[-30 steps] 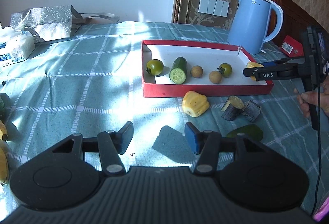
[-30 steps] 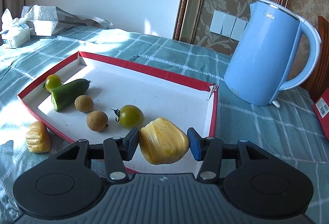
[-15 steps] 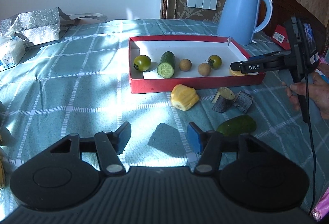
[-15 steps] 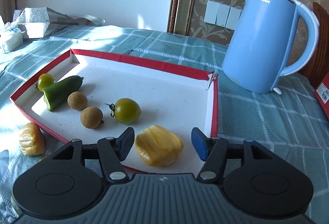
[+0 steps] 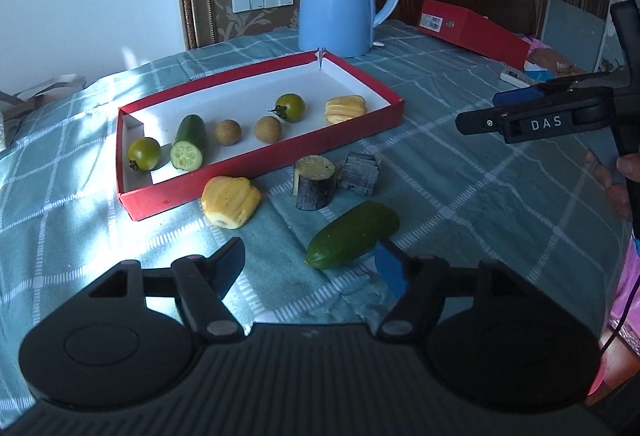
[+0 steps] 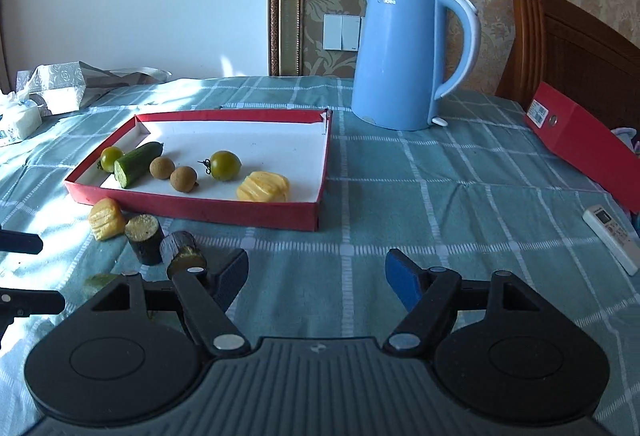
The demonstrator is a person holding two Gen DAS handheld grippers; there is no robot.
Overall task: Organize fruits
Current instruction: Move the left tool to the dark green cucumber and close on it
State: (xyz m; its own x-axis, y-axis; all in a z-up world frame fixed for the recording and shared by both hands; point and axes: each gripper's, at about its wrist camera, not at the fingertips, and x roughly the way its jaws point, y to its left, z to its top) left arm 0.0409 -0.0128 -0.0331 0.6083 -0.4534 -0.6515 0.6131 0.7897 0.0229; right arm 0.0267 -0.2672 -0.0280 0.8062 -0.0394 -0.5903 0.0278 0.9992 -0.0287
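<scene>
- Left gripper (image 5: 310,262): matte black plastic jaws spread wide and holding nothing, one blue pad showing; a smooth, glossy cucumber piece (image 5: 353,235) lies on the cloth just ahead of them, its rounded tip toward 7 o'clock.
- Right gripper (image 6: 316,274): jaws also wide apart and empty, above bare tablecloth (image 6: 440,188), a soft teal weave with a white grid.
- Red cardboard tray (image 6: 248,214) with white floor, at 11 o'clock in the right wrist view: it holds two green tomatoes (image 6: 225,165), a cut cucumber half (image 6: 138,164) with pale seeded face, two round brown longans (image 6: 184,179), and a ridged yellow jackfruit piece (image 6: 263,187) near its right end.
- Outside the tray's near wall: a second lumpy jackfruit piece (image 5: 230,201) and two dark, rough-barked sugarcane chunks (image 5: 315,182), close together.
- Smooth blue electric kettle (image 6: 404,56) stands behind the tray at 12 o'clock.
</scene>
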